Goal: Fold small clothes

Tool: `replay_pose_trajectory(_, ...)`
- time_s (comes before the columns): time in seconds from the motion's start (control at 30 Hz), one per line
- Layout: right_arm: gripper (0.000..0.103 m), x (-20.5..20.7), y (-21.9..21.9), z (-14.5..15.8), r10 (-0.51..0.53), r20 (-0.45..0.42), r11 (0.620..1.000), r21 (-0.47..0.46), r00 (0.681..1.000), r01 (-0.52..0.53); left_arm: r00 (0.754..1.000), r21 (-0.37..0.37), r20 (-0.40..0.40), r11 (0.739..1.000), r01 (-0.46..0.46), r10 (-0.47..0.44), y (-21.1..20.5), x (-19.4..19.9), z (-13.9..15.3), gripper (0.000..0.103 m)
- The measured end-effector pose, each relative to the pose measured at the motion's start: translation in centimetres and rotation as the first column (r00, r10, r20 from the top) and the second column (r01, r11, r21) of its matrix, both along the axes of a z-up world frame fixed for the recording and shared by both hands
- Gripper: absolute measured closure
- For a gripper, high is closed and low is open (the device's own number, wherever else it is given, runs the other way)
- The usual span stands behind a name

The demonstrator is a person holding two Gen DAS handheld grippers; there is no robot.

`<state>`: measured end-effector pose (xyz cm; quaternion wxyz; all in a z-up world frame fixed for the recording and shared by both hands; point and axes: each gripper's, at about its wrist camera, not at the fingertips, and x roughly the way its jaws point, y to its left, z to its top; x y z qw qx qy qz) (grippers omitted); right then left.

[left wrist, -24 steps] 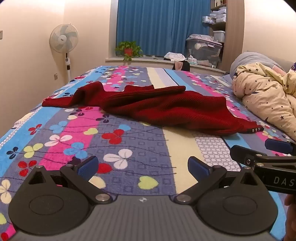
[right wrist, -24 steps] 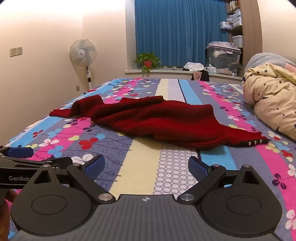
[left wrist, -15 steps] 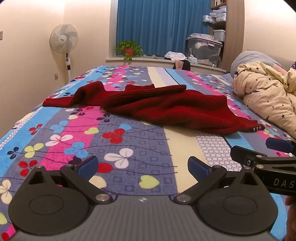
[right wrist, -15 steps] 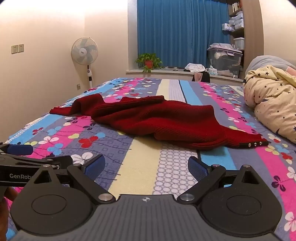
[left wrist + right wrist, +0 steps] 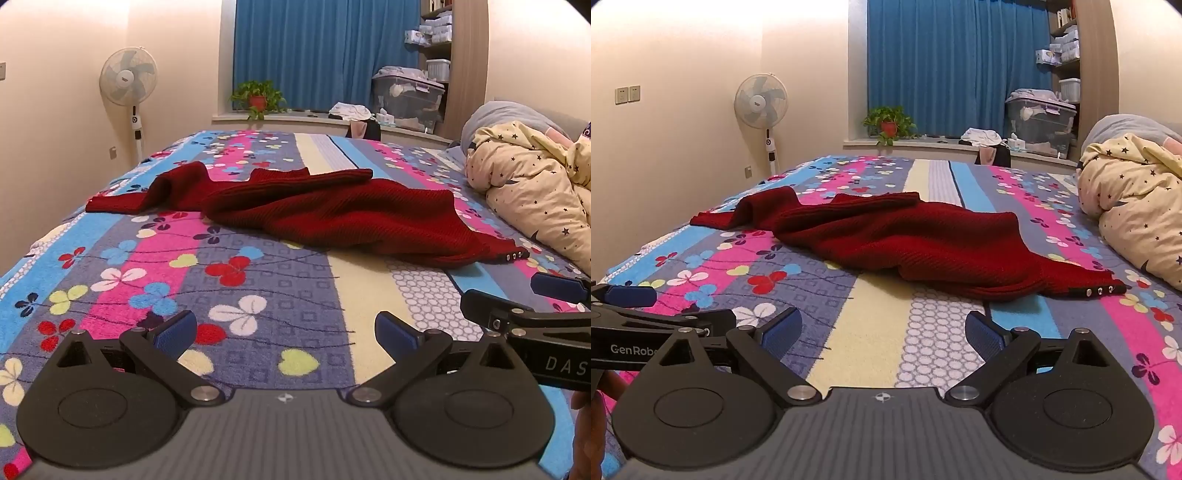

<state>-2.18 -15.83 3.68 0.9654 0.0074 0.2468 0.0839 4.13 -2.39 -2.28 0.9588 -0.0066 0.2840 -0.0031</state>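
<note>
Left wrist view: your left gripper (image 5: 283, 328) has its fingers spread with nothing between them, and the right gripper (image 5: 882, 330) is just as wide and bare. Both hover low over the bedspread (image 5: 258, 295). Ahead of both sets of fingers, well apart from them, the sweater (image 5: 332, 218) lies crumpled. It looks like soft, limp knit with some weight, so it should sag and stretch. Take the snap-studded hem (image 5: 1100, 291) ahead-right and the sleeve (image 5: 118, 203) far ahead-left.
</note>
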Motion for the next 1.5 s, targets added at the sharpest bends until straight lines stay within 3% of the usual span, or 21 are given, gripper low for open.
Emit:
replay_pose_trajectory(0.27,0.014,-0.2,0.1,0.4,0.005,0.018,1.000,-0.001,1.000,-0.005,1.000,-0.001,0.005,1.000,0.004,-0.004,0.0,0.0,0.1,0.001)
replay_pose_trajectory(0.33,0.024,-0.3,0.0,0.5,0.003,0.027,1.000,-0.009,1.000,-0.003,1.000,0.002,0.010,1.000,0.010,-0.010,-0.1,-0.1,0.2,0.001)
replay_pose_trajectory(0.4,0.048,-0.3,0.0,0.7,0.004,0.040,1.000,-0.016,0.999,-0.004,1.000,0.009,0.017,1.000,0.014,-0.014,-0.2,-0.1,0.3,0.001)
replay_pose_trajectory(0.5,0.068,-0.1,-0.6,1.4,-0.013,0.048,1.000,-0.016,0.999,0.014,0.999,0.033,0.032,0.999,0.019,-0.020,-0.3,-0.3,0.0,0.002)
replay_pose_trajectory(0.53,0.068,0.1,-0.9,1.6,-0.026,0.039,1.000,-0.017,0.999,0.026,0.999,0.043,0.035,0.999,0.019,-0.021,-0.4,-0.3,-0.1,0.004)
replay_pose_trajectory(0.63,0.068,0.7,-2.3,2.3,-0.074,0.037,0.997,0.023,0.997,0.074,0.999,0.052,0.032,0.998,0.025,-0.027,-0.2,-0.3,-0.4,0.022)
replay_pose_trajectory(0.7,0.068,1.3,-3.5,2.6,-0.104,0.014,0.992,0.070,0.995,0.103,0.999,0.059,0.034,0.998,0.032,-0.034,0.0,-0.3,-0.5,0.042)
replay_pose_trajectory(0.9,0.062,2.3,-6.5,3.1,-0.172,-0.055,0.970,0.166,0.984,0.179,0.997,0.063,0.009,0.995,0.073,-0.074,0.3,0.0,-0.9,0.066)
replay_pose_trajectory(1.17,0.061,3.8,-9.5,2.2,-0.241,-0.129,0.931,0.248,0.962,0.267,0.990,0.125,-0.003,0.982,0.143,-0.143,-1.6,4.7,0.1,0.081)
replay_pose_trajectory(1.5,0.061,5.8,-12.5,0.9,-0.315,-0.226,0.880,0.295,0.922,0.373,0.993,0.139,-0.015,0.983,0.120,-0.119,-7.0,18.9,1.2,0.083)
